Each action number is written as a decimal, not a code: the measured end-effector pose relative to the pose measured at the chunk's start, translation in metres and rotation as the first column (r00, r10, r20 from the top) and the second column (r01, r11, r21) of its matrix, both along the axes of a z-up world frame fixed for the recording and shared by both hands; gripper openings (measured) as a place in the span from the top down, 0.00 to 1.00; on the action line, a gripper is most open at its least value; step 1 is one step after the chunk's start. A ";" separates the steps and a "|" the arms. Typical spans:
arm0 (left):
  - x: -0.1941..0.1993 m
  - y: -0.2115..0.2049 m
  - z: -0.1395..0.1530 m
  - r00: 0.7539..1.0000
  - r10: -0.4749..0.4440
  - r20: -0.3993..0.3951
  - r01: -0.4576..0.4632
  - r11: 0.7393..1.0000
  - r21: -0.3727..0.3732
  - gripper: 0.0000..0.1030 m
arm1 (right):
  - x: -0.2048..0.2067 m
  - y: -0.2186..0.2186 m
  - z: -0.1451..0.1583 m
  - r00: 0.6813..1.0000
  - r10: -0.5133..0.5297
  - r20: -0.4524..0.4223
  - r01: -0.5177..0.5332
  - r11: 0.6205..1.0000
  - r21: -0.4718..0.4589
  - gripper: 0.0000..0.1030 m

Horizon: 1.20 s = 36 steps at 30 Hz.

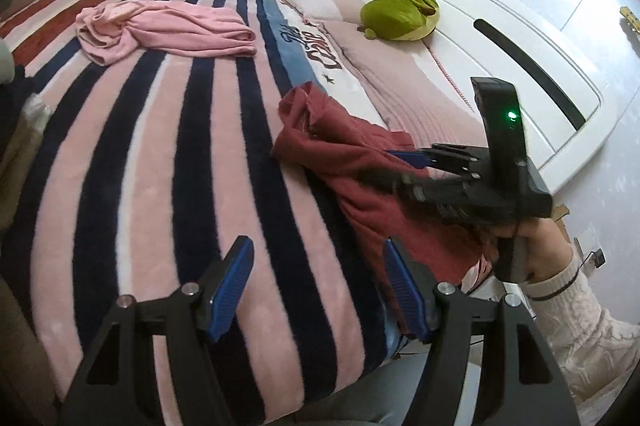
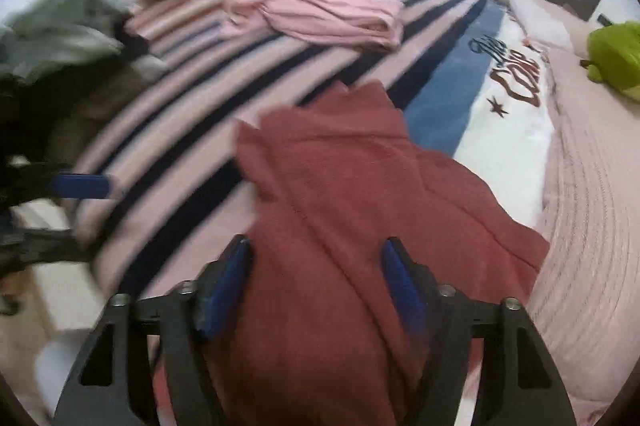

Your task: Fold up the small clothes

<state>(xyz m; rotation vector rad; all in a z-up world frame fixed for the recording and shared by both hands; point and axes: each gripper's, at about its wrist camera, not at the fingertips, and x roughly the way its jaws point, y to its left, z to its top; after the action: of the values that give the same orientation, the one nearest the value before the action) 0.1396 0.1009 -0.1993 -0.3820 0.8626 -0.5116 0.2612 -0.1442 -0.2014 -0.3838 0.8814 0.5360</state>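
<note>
Red knit garment (image 2: 360, 194) lies bunched on the striped blanket (image 1: 168, 146) at the bed's near edge, just beside the blue-and-white band with lettering (image 2: 516, 74). Fabric looks soft and thick, fleece-like, with several overlapping folds and a raised peak at its far end; no clear sleeve or collar can be made out. Part of it hangs over the blanket's edge toward the camera.

Right gripper (image 2: 316, 282) is open, jaws wide apart with the red cloth running between and under them; not pinching yet. Left gripper (image 1: 316, 286) is also open, over the stripes just beside the garment's near-left edge, holding nothing.

Step in hand, as I judge it: take hold and spread the piece flat before folding. To do it well, close the right gripper on a single edge layer, not on the whole bunch, and bring the left to the opposite edge so both pull apart evenly. Keep the cloth on the blanket, away from the drop-off.

Pink garment (image 1: 168, 30) sits crumpled farther up the blanket from the red one, well apart. Green plush (image 1: 400, 14) lies beyond the lettering band.
</note>
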 end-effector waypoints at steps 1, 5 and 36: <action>0.000 0.000 0.000 1.000 0.000 -0.001 0.000 1.000 0.000 0.39 | 0.001 -0.011 0.004 1.000 -0.024 0.016 0.023 0.999 0.046 0.83; 0.000 -0.007 0.002 1.000 -0.025 -0.002 0.024 0.999 -0.021 0.39 | 0.004 -0.077 0.017 0.973 -0.224 0.060 0.212 0.964 0.163 0.93; 0.035 -0.097 0.000 0.977 -0.196 -0.080 0.195 0.981 -0.016 0.33 | -0.040 -0.114 0.036 0.997 -0.036 0.073 0.021 0.981 0.192 0.40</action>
<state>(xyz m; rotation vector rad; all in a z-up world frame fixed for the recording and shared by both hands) 0.1746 0.0035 -0.1995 -0.3284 0.9829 -0.6853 0.2211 -0.2583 -0.1652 -0.2151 0.7541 0.5709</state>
